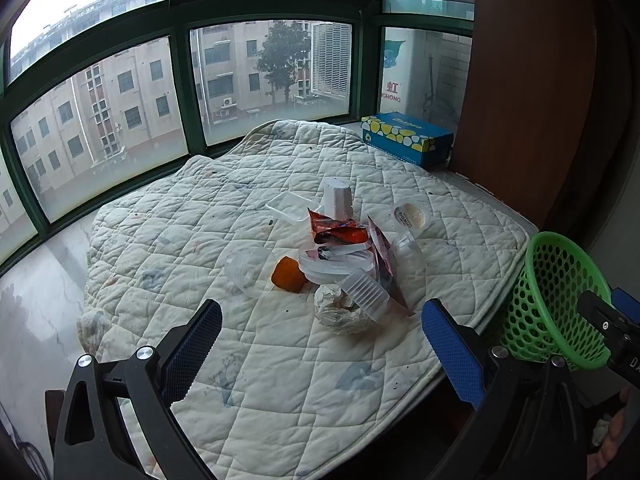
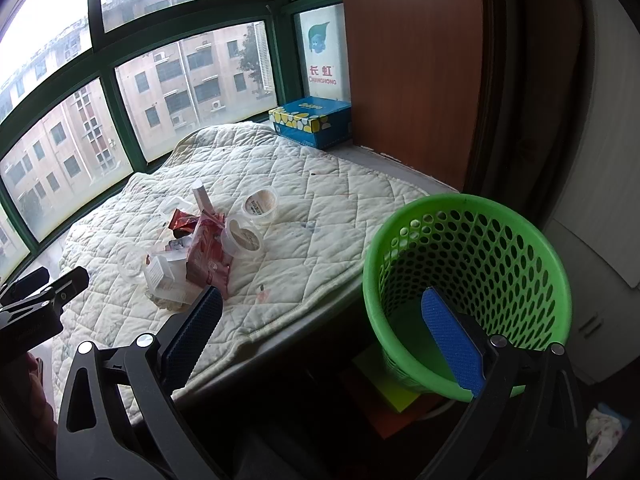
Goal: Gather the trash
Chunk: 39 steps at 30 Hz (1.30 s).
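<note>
— Where's the trash?

— Heaped mid-quilt [image 1: 280,360]. I see an orange peel [image 1: 287,274], a red wrapper [image 1: 338,230], a paper wad [image 1: 336,308], a ridged clear tub [image 1: 365,292] lying over that wad, stacked clear lids [image 1: 336,262], a white cup [image 1: 338,198] upside down at the back, and a sealed cup [image 1: 411,216] set off to the right. A clear cup [image 1: 246,270] lies on its side just left of the peel.

— And your jaws?

— My left gripper [image 1: 322,324] hangs wide over the near edge of the heap, blue pads either side of the wad, touching nothing. My right gripper [image 2: 322,312] is wide too; its right pad shows against the inside of the green bin [image 2: 468,288], its left pad [image 2: 192,332] over the quilt's edge. Whether that right pad touches the bin wall, I can't quite tell.

— Where's the bin?

— Off the quilt's right edge, tilted toward the heap, mouth open, nothing visible inside it.

— Anything else about?

— A blue tissue box [image 1: 406,138] on the sill by the window [image 1: 120,92], beside a brown panel [image 1: 524,92].
</note>
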Tool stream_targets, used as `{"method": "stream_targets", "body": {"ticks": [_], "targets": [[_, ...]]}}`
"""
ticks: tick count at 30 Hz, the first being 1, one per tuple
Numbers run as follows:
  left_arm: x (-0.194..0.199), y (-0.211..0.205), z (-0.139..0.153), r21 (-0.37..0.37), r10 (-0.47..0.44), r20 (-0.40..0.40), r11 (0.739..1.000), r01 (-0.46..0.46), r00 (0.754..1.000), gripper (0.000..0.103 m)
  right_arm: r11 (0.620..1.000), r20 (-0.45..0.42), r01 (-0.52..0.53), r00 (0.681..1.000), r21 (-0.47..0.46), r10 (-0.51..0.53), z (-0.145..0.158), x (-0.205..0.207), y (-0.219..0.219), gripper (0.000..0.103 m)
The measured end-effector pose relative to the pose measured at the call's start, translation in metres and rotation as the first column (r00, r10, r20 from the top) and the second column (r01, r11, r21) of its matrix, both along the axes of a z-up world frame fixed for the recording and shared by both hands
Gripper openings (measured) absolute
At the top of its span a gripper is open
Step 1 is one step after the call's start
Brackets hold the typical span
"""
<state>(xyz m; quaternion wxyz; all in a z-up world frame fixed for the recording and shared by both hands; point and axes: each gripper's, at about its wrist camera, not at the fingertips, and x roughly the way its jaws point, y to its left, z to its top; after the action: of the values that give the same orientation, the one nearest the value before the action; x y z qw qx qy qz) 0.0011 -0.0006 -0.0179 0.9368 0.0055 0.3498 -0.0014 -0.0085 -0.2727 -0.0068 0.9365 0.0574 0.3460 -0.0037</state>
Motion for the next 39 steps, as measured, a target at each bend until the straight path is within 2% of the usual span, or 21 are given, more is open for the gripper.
{"method": "stream_targets", "body": {"ticks": [18, 39], "targets": [[0.015, 0.006, 0.002, -0.004, 0.007, -0.026, 1.000, -0.007, 1.000, 0.097, 1.000, -0.014, -0.012, 1.000, 0.001, 0.012, -0.003, 0.010, 0.001, 0.098], [0.051, 0.026, -0.004, 0.002, 0.066, -0.079, 0.998, -0.066, 0.995, 0.097, 0.996, -0.018, -0.089, 0.996, -0.017, 0.088, -0.006, 0.051, 0.018, 0.098]]}}
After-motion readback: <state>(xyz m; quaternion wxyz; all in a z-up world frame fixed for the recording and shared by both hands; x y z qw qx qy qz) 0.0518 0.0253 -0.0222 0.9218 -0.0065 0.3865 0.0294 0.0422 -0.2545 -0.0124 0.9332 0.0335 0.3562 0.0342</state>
